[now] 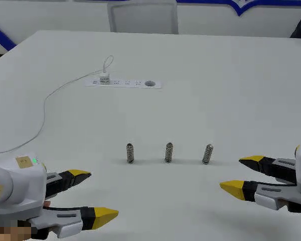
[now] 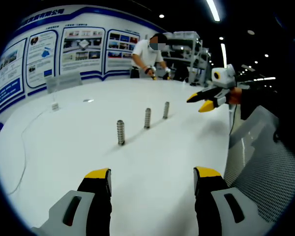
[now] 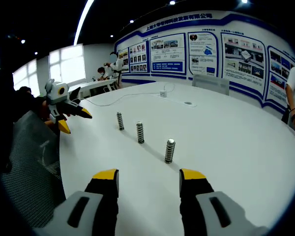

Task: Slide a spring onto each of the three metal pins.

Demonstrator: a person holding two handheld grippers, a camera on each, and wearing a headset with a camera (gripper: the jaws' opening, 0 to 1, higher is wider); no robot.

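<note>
Hovering level, left gripper (image 1: 101, 194) and right gripper (image 1: 231, 173) gape.

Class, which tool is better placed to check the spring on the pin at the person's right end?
Right. The right tool, open and empty, sits nearest the right-end pin; the left tool is across the row, by the left-end pin.
</note>
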